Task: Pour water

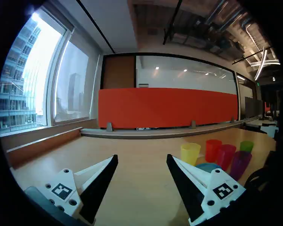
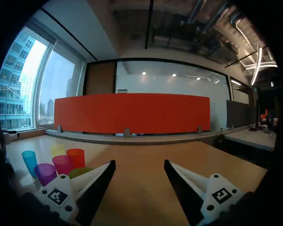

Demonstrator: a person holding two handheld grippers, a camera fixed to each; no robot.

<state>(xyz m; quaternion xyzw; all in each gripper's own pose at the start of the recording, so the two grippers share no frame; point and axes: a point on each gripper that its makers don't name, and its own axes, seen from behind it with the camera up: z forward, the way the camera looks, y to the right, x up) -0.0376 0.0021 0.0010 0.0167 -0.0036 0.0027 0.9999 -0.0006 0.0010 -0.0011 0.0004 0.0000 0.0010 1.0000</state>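
On the table (image 1: pixel 103 147), cups (image 1: pixel 225 154) stand upright, mouths up; left gripper (image 1: pixel 141 156) and right gripper (image 2: pixel 139 162) gape empty.

The gripper (image 2: pixel 139 162) hangs over the table (image 2: pixel 141 196), jaws wide apart. Six cups (image 2: pixel 63 164) (each another colour) stand together at its left.

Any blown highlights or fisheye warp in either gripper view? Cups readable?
Left gripper view: the tall window is blown out at upper left; the long orange divider panel bows; the coloured plastic cups are sharp. Right gripper view: milder window glare, same bowing, dark ceiling, cups sharp at lower left.
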